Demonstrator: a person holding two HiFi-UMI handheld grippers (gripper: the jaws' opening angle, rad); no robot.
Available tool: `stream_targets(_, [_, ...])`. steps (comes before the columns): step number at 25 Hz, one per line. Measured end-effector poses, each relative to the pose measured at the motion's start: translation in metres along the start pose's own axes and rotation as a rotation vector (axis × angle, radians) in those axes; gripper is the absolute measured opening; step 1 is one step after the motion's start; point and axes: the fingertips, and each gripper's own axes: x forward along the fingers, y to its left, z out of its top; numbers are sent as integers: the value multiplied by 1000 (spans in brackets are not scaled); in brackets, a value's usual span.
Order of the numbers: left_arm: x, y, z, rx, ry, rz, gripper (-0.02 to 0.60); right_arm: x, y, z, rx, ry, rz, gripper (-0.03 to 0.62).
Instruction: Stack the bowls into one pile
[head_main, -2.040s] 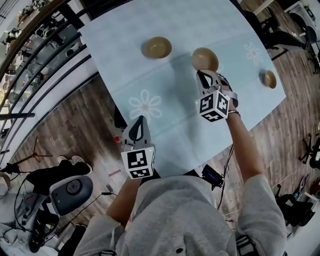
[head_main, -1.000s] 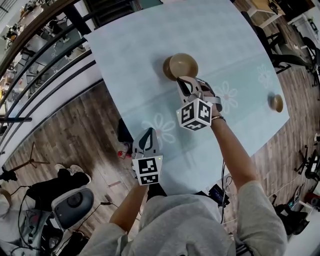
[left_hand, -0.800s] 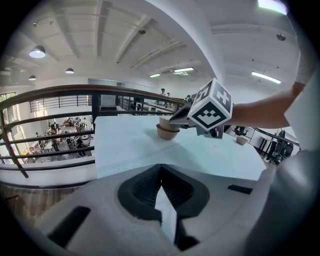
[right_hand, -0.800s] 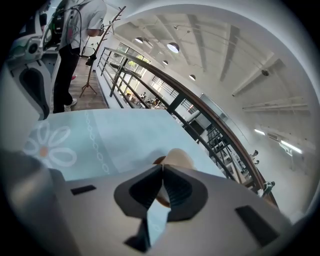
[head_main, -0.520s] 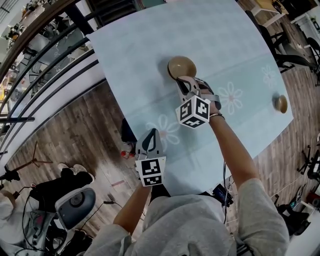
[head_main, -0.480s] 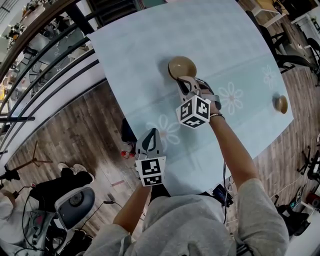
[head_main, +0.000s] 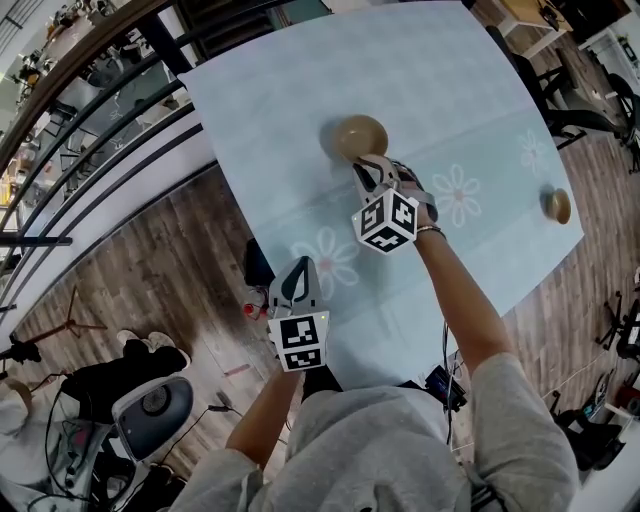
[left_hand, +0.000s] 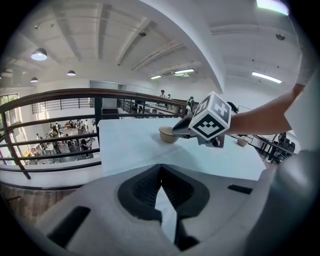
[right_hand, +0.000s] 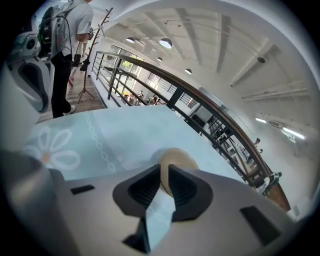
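Observation:
Two tan bowls (head_main: 358, 135) sit nested as one pile on the pale blue table (head_main: 440, 60). My right gripper (head_main: 364, 160) is shut on the near rim of the upper bowl (right_hand: 176, 159), with the rim pinched between its pads (right_hand: 150, 186). A third, smaller tan bowl (head_main: 558, 205) stands alone near the table's right edge. My left gripper (head_main: 299, 264) hangs shut and empty over the table's near left edge, apart from every bowl. From the left gripper view the pile (left_hand: 167, 134) and the small bowl (left_hand: 243, 141) show beyond its shut jaws.
Flower prints mark the tablecloth (head_main: 455, 195). A dark railing (head_main: 100, 130) runs along the left over a drop. A grey chair (head_main: 150, 405) and cables lie on the wood floor near left. Black chairs (head_main: 590, 100) stand far right. A person (right_hand: 70, 40) stands beyond the table.
My right gripper carried its bowl leftward over the other bowl and lowered it into it. The left gripper kept its place.

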Motion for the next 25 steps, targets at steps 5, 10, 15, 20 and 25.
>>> stream_targets(5, [-16, -6, 3, 16, -12, -17, 17, -30, -7, 2, 17, -1, -39, 31])
stream_targets(10, [-32, -17, 4, 56, -27, -58, 17, -86, -12, -28, 23, 36, -118, 31])
stream_targets(15, [-38, -32, -6, 87, -38, -92, 17, -153, -20, -82, 36, 114, -195, 29])
stream_targets(20, [-40, -62, -21, 126, -14, -173, 17, -227, -10, -155, 218, 208, -257, 28])
stream_targets(25, [-53, -96, -19, 170, -13, -228, 17, -304, -9, -216, 509, 208, -362, 28])
